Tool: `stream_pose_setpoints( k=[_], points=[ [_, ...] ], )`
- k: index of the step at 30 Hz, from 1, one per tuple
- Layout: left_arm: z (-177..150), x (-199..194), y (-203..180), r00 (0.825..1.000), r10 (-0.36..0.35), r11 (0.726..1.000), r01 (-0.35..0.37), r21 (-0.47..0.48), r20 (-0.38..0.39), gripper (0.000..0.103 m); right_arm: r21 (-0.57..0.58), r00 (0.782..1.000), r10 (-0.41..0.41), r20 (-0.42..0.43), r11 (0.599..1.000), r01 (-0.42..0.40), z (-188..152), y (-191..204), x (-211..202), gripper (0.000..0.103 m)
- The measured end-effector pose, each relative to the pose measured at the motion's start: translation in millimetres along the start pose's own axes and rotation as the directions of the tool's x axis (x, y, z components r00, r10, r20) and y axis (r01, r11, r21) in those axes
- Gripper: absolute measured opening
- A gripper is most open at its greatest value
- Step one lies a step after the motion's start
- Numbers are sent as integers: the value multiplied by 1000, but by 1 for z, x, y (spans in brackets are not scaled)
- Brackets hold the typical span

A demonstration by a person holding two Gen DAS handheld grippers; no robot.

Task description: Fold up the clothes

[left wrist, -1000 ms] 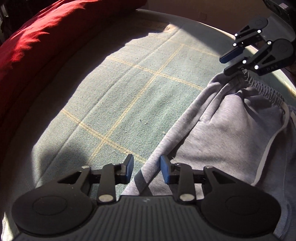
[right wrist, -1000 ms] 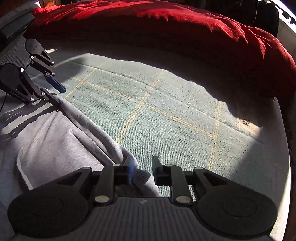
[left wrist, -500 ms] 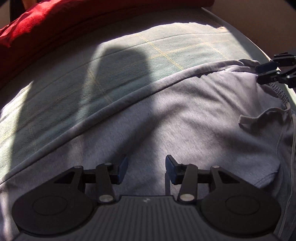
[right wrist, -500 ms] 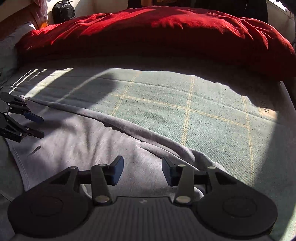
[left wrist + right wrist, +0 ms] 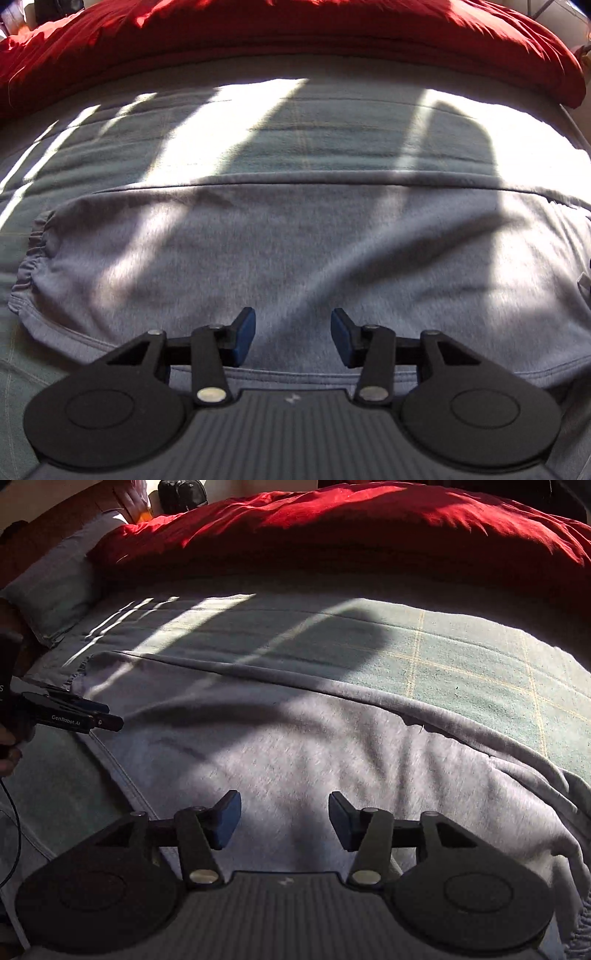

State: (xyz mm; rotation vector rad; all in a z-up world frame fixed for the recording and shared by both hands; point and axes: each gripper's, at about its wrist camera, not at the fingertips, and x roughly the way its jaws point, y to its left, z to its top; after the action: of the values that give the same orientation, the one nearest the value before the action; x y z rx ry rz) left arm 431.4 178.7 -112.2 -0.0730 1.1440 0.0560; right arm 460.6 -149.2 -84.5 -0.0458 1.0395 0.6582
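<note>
Grey sweatpants [image 5: 295, 251] lie flat on a green checked blanket [image 5: 303, 140], with a gathered elastic end [image 5: 31, 254] at the left. My left gripper [image 5: 293, 338] hovers open over the near hem, and nothing sits between its blue pads. In the right wrist view the same sweatpants [image 5: 295, 746] spread across the bed. My right gripper [image 5: 284, 819] hangs above them with its jaws opening; the cloth lies below the pads, not pinched. The left gripper [image 5: 107, 718] shows side-on at the left edge of that view, over the pants' left end.
A red duvet [image 5: 295, 33] is heaped along the far side of the bed [image 5: 369, 528]. A grey pillow [image 5: 55, 587] lies at the far left, with a dark bag [image 5: 181, 494] behind it. A thin cable [image 5: 13, 812] hangs below the hand holding the left gripper.
Both grippers have let go of the pants' far edge and opened wider. They drew back across the cloth toward the near side. The left wrist view has rolled round.
</note>
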Motion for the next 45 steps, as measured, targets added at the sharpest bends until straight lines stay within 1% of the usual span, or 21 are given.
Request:
stream_pose_setpoints(
  k=[2,4,7,9,12,16,17,20,23,26,28,30,31,32,36,38,40,42,43,44,45],
  points=[
    [-9,-5,20,1000,25,996,-24,-82,12,46,40,999,34,0,999,-34,1,10,4,57],
    [-17,-10,42,999,46,985,-42,-167,23,46,52,998,57,3,997,-57,2,25,7,57],
    [-27,-16,79,997,71,950,-55,-306,42,46,17,996,84,-4,996,-84,3,50,12,57],
    [-32,-16,108,995,89,910,-62,-410,49,46,-2,995,95,-20,996,-95,4,65,16,58],
    [-40,-14,154,992,110,825,-54,-563,66,46,-29,993,110,-45,993,-112,12,81,24,58],
    [-48,-1,198,992,106,734,-31,-679,70,46,-98,991,111,-78,988,-119,31,101,38,58],
    [-49,3,206,992,99,720,-19,-694,76,46,-118,991,109,-83,986,-118,39,106,43,58],
    [-51,13,220,992,65,698,32,-716,108,46,-202,989,107,-98,971,-125,66,125,59,58],
    [-51,19,227,989,45,700,71,-711,143,47,-307,987,117,-109,940,-146,100,151,79,58],
    [-49,23,231,986,32,705,94,-703,165,47,-418,986,132,-105,894,-164,137,182,105,58],
    [-48,26,232,984,29,721,101,-686,176,47,-476,981,151,-117,859,-189,161,203,129,58],
    [-48,27,231,982,20,744,111,-658,188,52,-522,974,178,-143,822,-227,180,225,160,58],
    [-48,27,230,981,17,756,113,-645,192,52,-543,969,191,-157,803,-246,190,235,175,58],
    [-49,27,230,980,17,760,115,-639,196,52,-564,964,203,-171,782,-264,199,246,190,58],
    [-53,28,232,975,13,756,136,-640,222,49,-638,948,201,-245,703,-314,216,282,253,58],
    [-53,29,233,973,8,768,142,-624,231,49,-668,940,193,-281,664,-336,222,298,284,58],
    [-53,29,234,971,2,778,148,-611,238,49,-678,933,183,-311,645,-352,220,302,298,58],
    [-55,29,236,969,-1,775,156,-613,246,48,-685,925,173,-339,628,-369,217,305,310,53],
    [-55,29,236,969,2,773,155,-616,247,46,-688,920,167,-354,620,-377,215,307,316,45],
    [-56,29,237,970,13,773,144,-618,242,38,-691,914,171,-367,607,-391,213,309,317,39],
    [-56,28,237,972,29,774,126,-621,234,28,-694,908,176,-381,594,-406,211,310,316,28]
  ],
)
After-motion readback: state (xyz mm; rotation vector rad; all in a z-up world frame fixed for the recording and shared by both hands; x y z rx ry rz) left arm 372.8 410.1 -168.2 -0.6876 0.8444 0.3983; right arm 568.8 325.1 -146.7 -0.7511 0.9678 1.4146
